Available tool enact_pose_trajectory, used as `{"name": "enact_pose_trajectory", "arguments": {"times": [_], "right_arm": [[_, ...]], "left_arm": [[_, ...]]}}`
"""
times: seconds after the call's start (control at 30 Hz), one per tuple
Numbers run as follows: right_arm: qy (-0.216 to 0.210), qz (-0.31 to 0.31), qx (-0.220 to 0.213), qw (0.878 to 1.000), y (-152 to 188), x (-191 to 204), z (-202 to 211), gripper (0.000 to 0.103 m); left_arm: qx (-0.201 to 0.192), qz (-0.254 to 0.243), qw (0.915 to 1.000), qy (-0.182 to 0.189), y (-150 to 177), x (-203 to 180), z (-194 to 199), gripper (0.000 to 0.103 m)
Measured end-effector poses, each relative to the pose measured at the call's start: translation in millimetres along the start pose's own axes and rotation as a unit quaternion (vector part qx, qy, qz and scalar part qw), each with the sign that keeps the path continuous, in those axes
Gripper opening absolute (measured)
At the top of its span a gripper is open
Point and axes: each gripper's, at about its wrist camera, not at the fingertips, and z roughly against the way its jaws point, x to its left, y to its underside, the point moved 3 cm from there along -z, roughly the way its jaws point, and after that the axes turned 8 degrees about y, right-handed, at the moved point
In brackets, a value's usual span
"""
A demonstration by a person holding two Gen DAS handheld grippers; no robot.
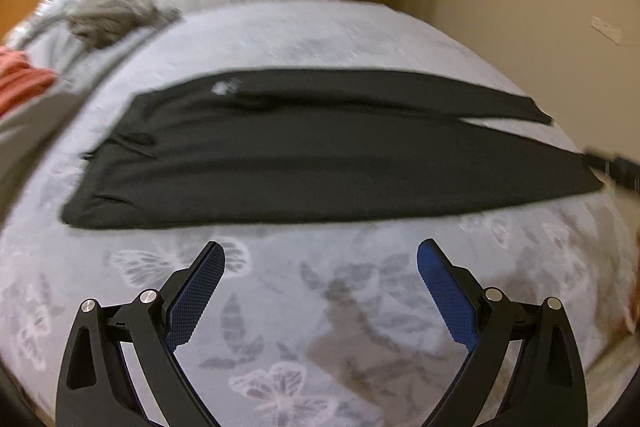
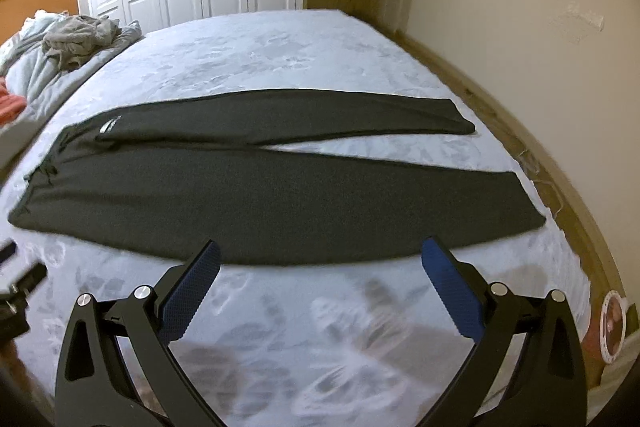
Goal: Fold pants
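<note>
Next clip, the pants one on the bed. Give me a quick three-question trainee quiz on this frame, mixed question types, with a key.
1. True or false: the black pants lie flat on the bed with both legs spread apart at the cuffs.
2. Multiple choice: the left hand-held gripper and right hand-held gripper are: A) both shut on the pants; B) both open, holding nothing; C) one open, one shut.
3. Fill in: the waistband end of the pants points toward the ____ side of both wrist views.

Key: 1 true; 2 B; 3 left.
</note>
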Motion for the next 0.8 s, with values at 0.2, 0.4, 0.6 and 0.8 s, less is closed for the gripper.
{"name": "enact_pose_trajectory", "arguments": {"times": [0.2, 0.4, 0.6, 0.8], "right_arm": [[0.032, -0.063, 0.053, 0.996, -70, -100, -106, 0.098], [0.057, -0.101, 0.055, 0.992, -128, -150, -211, 0.098], [0.065, -0.115, 0.088, 0.987, -162, -156, -289, 0.098], [0.068, -0.138, 0.124, 0.98, -169, -157, -347, 0.098]], "left_arm": [[0.036, 0.025, 0.9985, 0.034, -24, 34, -27, 0.095], [0.032, 0.124, 0.9911, 0.037, -81, 109, -62, 0.095], [0.006, 0.19, 0.9813, -0.03, -154, 219, -103, 0.095], [0.004, 0.252, 0.9607, -0.115, -208, 338, -153, 0.095]]}}
